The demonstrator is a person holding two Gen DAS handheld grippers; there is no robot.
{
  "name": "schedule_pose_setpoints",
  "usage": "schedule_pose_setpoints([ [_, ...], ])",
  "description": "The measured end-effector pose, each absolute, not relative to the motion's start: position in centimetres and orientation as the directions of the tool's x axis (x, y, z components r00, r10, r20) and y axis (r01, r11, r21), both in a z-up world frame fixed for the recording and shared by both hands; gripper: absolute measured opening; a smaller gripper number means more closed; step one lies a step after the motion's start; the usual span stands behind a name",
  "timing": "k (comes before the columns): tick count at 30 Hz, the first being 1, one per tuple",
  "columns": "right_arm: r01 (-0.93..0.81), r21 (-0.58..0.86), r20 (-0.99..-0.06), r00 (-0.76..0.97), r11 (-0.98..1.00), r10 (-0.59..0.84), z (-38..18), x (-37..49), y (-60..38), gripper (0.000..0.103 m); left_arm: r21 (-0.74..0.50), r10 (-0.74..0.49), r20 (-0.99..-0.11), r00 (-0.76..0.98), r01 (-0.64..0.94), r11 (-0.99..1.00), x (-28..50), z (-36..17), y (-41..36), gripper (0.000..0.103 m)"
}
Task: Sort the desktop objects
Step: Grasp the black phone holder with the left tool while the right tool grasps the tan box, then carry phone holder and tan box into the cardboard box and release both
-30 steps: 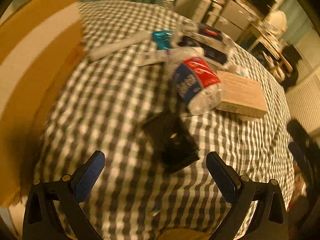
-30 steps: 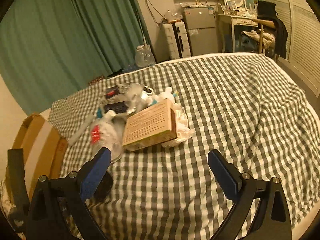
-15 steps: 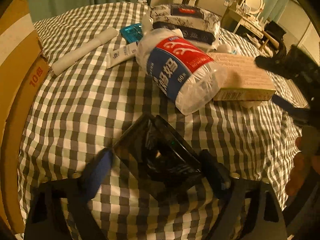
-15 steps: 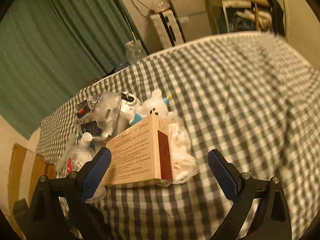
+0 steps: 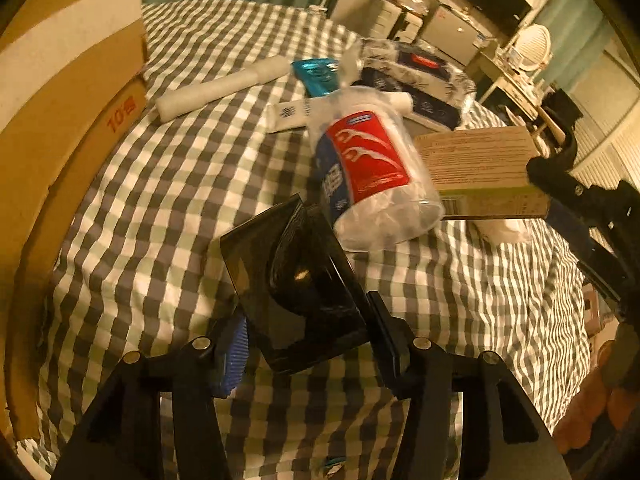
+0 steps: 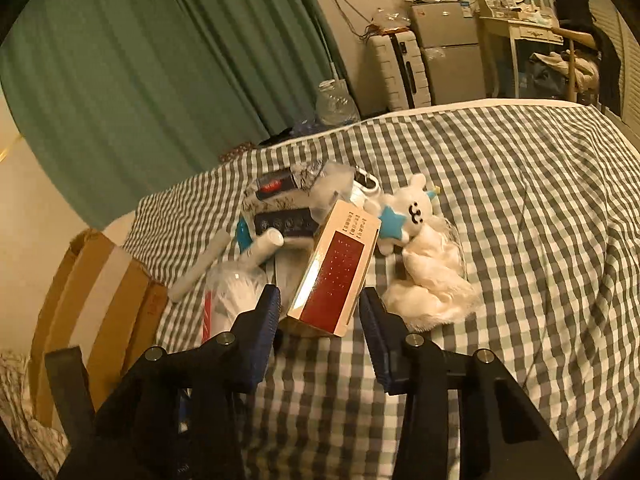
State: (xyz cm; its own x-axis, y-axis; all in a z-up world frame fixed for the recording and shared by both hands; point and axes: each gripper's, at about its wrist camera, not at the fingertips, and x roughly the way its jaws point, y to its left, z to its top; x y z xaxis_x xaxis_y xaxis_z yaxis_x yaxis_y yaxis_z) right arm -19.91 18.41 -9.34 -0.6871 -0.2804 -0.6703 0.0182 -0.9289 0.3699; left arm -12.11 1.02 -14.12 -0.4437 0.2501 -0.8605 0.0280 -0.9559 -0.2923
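— Cardboard box (image 6: pixel 340 268), centre frame on the checked bed: light, stiff; take its long sides. Right tool (image 6: pixel 320 316) is closing around it.

— Left tool (image 5: pixel 308 332) is closing on the glossy black case (image 5: pixel 296 284), lower centre; slippery.

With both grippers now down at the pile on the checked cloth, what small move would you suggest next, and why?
Probably let both finish closing before lifting. The left gripper straddles the black case, its jaws closing at the case's sides. The right gripper has the tan box between its closing jaws, with a gap on both sides. Lifting early could let either slip.
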Motion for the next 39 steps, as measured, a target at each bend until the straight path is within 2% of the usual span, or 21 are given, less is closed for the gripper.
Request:
schedule_pose_setpoints([
  [3,0.012,0.409,-0.681,-0.662,-0.912,-0.314,-10.5,-21.2,17.6,0.043,-0.307,0.260,-0.860,-0.440,0.038,-0.951,-12.4,-14.4,0.8,0.057],
  [5,0.011,0.380,-0.697,-0.654,-0.925,-0.294,-11.1,-21.7,17.2,0.043,-0.312,0.264,-0.856,-0.445,0.036,-0.949,-12.6,-14.4,0.7,0.058],
  [8,-0.006,0.363,-0.707,-0.653,-0.932,-0.271,-11.9,-22.1,16.5,0.037,-0.334,0.280,-0.846,-0.454,0.041,-0.942,-12.7,-14.5,0.2,0.058],
  [12,0.009,0.243,-0.707,-0.683,-0.970,-0.183,-11.1,-20.8,15.2,0.035,-0.384,0.324,-0.821,-0.471,0.035,-0.923,-12.7,-14.3,-0.9,0.053],
  [15,0.013,0.209,-0.713,-0.682,-0.978,-0.161,-10.6,-19.6,14.9,0.034,-0.397,0.333,-0.813,-0.477,0.036,-0.917,-12.5,-13.9,-1.6,0.052],
  [21,0.012,0.132,-0.714,-0.692,-0.991,-0.104,-8.7,-17.0,14.6,0.029,-0.375,0.311,-0.796,-0.519,0.019,-0.927,-11.1,-11.4,-2.5,0.051],
  [27,0.014,0.116,-0.711,-0.697,-0.993,-0.093,-6.1,-14.6,14.6,0.029,-0.342,0.270,-0.772,-0.575,0.018,-0.940,-9.7,-7.9,-3.3,0.051],
  [32,0.020,0.113,-0.680,-0.728,-0.993,-0.092,-3.4,-12.0,14.1,0.029,-0.301,0.219,-0.739,-0.637,0.021,-0.953,-8.0,-4.6,-4.3,0.051],
  [39,0.043,0.127,-0.569,-0.815,-0.991,-0.108,3.3,-7.6,13.3,0.029,-0.285,0.198,-0.684,-0.703,0.007,-0.959,-6.3,0.7,-6.2,0.051],
])
